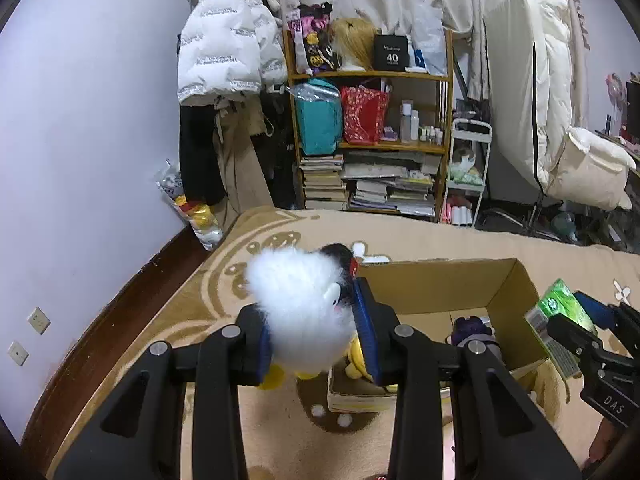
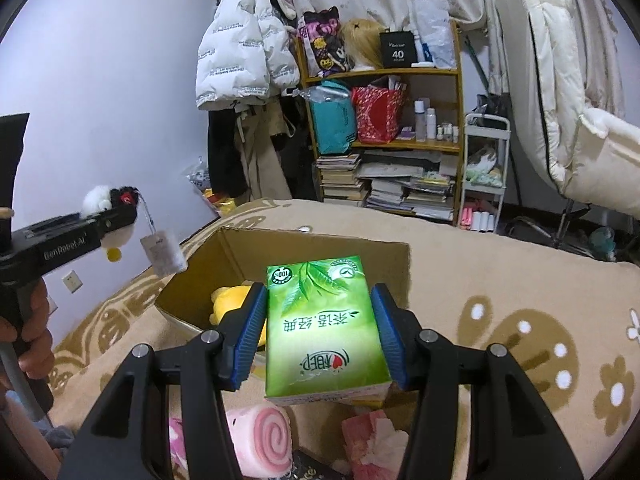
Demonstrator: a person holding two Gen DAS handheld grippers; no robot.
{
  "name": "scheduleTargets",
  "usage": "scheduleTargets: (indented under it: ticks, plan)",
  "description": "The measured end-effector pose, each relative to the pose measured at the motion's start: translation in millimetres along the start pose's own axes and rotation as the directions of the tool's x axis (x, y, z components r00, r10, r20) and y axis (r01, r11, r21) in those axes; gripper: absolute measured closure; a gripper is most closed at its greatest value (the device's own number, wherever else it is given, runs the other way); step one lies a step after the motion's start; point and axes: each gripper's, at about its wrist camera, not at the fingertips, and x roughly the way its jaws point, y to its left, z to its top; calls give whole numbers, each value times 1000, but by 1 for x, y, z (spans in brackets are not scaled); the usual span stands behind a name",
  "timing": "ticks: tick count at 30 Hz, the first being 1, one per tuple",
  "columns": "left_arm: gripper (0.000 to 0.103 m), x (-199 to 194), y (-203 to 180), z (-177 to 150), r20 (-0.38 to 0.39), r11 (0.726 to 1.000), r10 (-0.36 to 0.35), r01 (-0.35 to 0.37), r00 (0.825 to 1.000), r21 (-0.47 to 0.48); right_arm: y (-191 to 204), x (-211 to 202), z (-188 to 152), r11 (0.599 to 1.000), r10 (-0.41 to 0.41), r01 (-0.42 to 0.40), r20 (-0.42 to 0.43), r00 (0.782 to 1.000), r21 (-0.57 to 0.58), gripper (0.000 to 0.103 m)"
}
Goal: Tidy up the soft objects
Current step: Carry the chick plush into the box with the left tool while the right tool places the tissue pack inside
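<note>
Right tongs [image 2: 318, 334] clamp a green tissue pack [image 2: 326, 328] — above the cardboard box [image 2: 240, 256].

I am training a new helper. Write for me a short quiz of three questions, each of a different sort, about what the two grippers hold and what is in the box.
1. True or false: the left gripper is shut on a white plush.
2. What does the right gripper hold? A) a book B) a green tissue pack C) a bottle
3. Fill in: inside the cardboard box lies a ____ plush, seen past the right gripper's left finger.

Key: 1 true; 2 B; 3 yellow.
</note>
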Motion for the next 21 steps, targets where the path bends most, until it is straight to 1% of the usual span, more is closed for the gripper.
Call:
scheduleTargets:
  ticks: [7,10,14,19,20,21]
  plan:
    - [68,20,-15,-3,-23,999,-32,33,999,35,2,19,6,1000,13,-13,-10,1000,-29,47]
    - [68,24,-20,-2,-11,997,-72,72,997,34,2,28,5,999,9,-10,-24,1000,-41,47]
    - [68,35,-30,-6,-32,993,-101,103,994,51,2,39,4,999,2,-4,-41,999,-47,47]
    - [67,52,-38,-14,-88,990,-122,127,989,56,-3,49,0,999,-4,2,-71,997,-36,47]
    - [62,53,-39,-16,-94,989,-134,139,987,52,-4,52,-2,999,-8,5,-79,997,-34,47]
    - [50,54,-38,-17,-100,987,-153,158,983,41,-4,53,-2,999,-10,7,-83,996,-33,47]
